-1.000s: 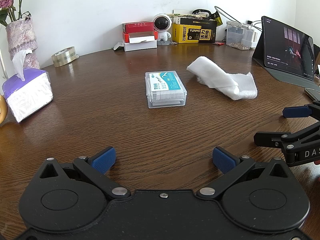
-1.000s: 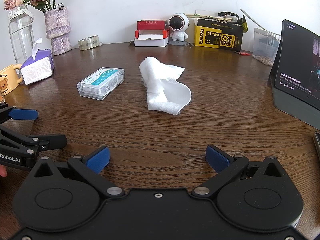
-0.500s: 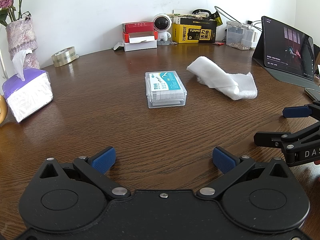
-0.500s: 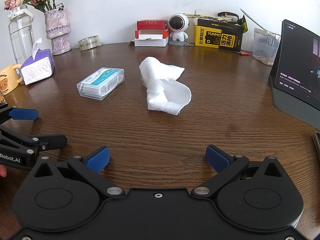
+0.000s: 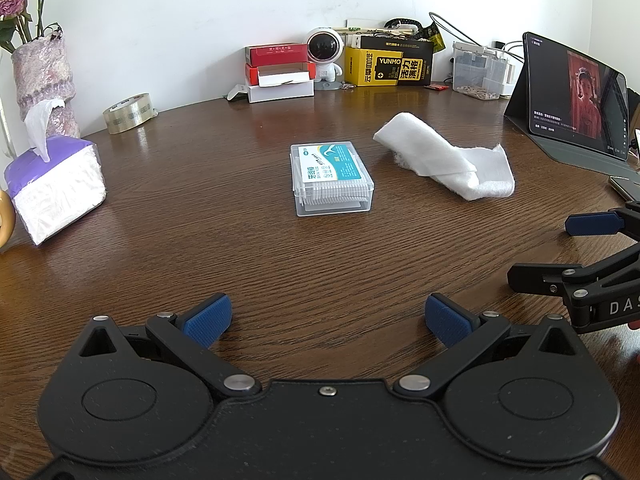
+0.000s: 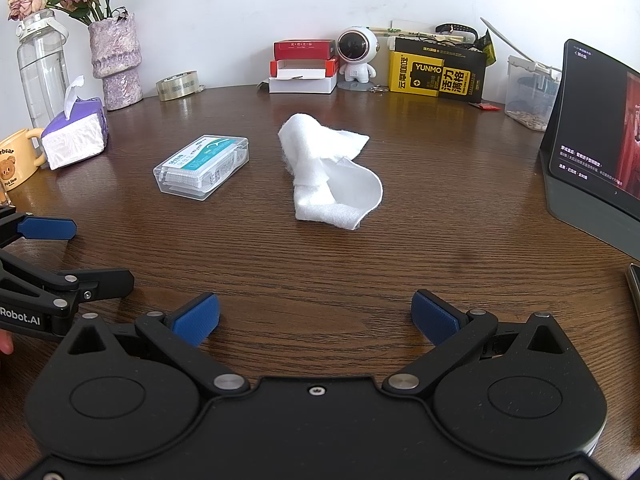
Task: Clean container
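On the table [image 5: 320, 264], nothing has moved since a second ago: clear container [image 5: 331, 177] lies mid-surface, white cloth [image 5: 444, 162] just beside it. Left gripper [image 5: 326, 318] and right gripper [image 6: 316, 314] hover, jaws wide apart, empty. Cleaning not begun.

The yellow-and-black box [image 6: 438, 76] at the far edge of the table reads "YUNMO" beside a plus sign, with large Chinese characters to the right. The left gripper [image 6: 48, 252], at the near left in the right wrist view, carries "Robot.AI" in white. The right gripper [image 5: 560, 252], at the near right in the left wrist view, shows "DAS". The yellow mug [image 6: 16, 164] at far left reads "bear". The clear container [image 5: 332, 180] bears a teal label, too small to read.
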